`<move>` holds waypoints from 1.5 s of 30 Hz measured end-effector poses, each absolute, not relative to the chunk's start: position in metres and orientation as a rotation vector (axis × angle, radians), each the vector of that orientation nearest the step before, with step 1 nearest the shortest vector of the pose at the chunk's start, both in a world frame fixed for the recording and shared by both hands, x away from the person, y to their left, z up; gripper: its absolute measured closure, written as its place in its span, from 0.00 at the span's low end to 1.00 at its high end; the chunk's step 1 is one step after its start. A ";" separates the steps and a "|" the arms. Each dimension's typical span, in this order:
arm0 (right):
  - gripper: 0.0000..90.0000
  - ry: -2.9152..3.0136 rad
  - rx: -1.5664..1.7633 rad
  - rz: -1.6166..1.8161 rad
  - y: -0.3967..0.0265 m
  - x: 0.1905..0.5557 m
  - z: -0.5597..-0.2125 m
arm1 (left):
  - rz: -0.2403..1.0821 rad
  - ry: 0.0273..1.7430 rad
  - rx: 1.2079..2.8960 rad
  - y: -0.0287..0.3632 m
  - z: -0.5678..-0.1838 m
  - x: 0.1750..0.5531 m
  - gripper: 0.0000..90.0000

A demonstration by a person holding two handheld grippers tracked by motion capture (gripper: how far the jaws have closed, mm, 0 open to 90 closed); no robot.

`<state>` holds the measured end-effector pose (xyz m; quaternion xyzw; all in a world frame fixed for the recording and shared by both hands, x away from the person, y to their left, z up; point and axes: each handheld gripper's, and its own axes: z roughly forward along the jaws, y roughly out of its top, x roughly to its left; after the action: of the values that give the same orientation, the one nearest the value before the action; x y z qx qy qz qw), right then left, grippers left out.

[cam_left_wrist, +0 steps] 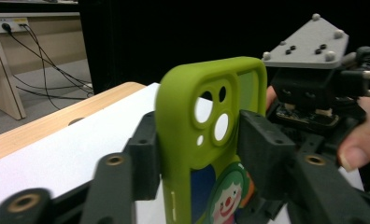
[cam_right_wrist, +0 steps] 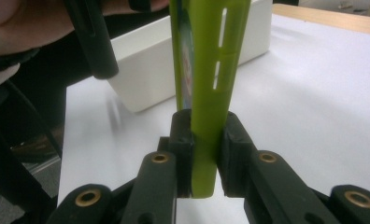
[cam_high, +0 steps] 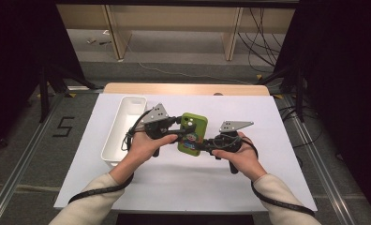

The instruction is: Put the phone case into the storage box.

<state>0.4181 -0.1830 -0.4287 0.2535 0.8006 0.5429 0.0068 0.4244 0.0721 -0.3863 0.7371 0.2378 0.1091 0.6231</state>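
A green phone case (cam_high: 193,133) with a clown picture and camera cut-outs is held above the white table between both hands. My right gripper (cam_high: 207,146) grips its lower right edge. In the right gripper view the pads of that gripper (cam_right_wrist: 205,154) press on both faces of the case (cam_right_wrist: 206,93), which is seen edge-on. My left gripper (cam_high: 176,131) is at the case's left side. In the left gripper view its jaws (cam_left_wrist: 197,149) stand apart with the case (cam_left_wrist: 188,140) slanting between them, not squeezed. The right gripper (cam_left_wrist: 309,93) shows behind the case.
A long white bin (cam_high: 125,126) stands on the table's left part, just left of the left hand, and shows behind the case as the bin (cam_right_wrist: 150,70). The white table cover (cam_high: 268,117) extends to the right and front. Dark stands and cables surround the table.
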 end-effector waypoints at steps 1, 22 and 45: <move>0.87 2.501 0.795 1.695 -0.182 0.417 -0.428 | 0.254 0.546 1.694 0.072 -0.386 0.425 0.54; 0.87 2.346 0.916 1.524 -0.176 0.413 -0.425 | 0.452 0.733 1.684 0.056 -0.371 0.413 0.00; 0.87 2.321 0.943 1.485 -0.166 0.410 -0.428 | 0.507 0.767 1.692 0.029 -0.376 0.415 0.00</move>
<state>0.4099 -0.1660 -0.4282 0.3218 0.7916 0.5066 0.1144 0.4150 0.0289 -0.3758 0.7212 0.3268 0.2160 0.5713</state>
